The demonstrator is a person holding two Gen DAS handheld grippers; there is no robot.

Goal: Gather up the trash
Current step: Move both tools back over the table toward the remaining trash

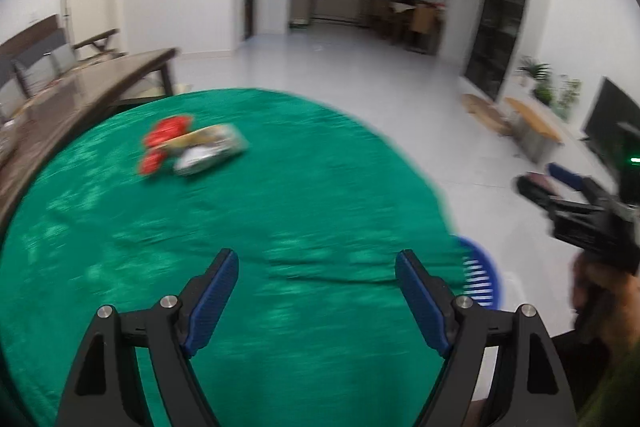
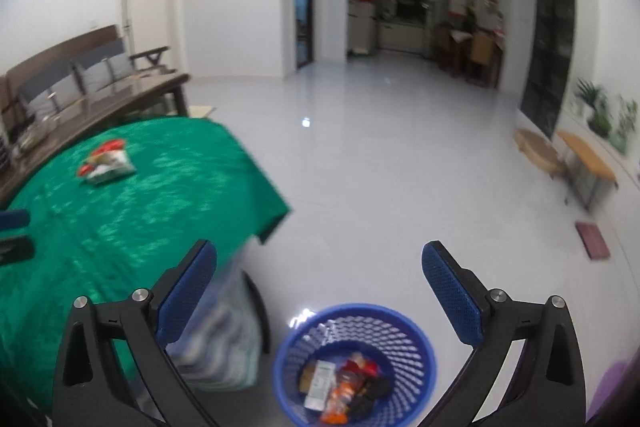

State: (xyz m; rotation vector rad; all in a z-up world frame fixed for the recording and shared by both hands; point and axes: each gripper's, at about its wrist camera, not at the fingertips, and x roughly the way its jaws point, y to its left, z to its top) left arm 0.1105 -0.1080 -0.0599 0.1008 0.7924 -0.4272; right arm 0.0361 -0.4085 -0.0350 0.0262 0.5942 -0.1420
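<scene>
A small heap of snack wrappers (image 1: 192,149), red and pale, lies on the green tablecloth (image 1: 280,187) at the far left; it also shows in the right wrist view (image 2: 106,163). My left gripper (image 1: 316,263) is open and empty above the near part of the cloth. My right gripper (image 2: 318,259) is open and empty, above the blue mesh trash basket (image 2: 354,363), which stands on the floor and holds several wrappers. The basket's rim peeks past the table edge in the left wrist view (image 1: 482,275). The right gripper also shows at the right there (image 1: 556,183).
A long dark wooden table (image 1: 80,95) and a bench stand left of the green table. A striped bag (image 2: 224,339) leans under the table edge. White floor (image 2: 380,167) stretches ahead. Low wooden stools (image 2: 560,155), plants and a TV line the right wall.
</scene>
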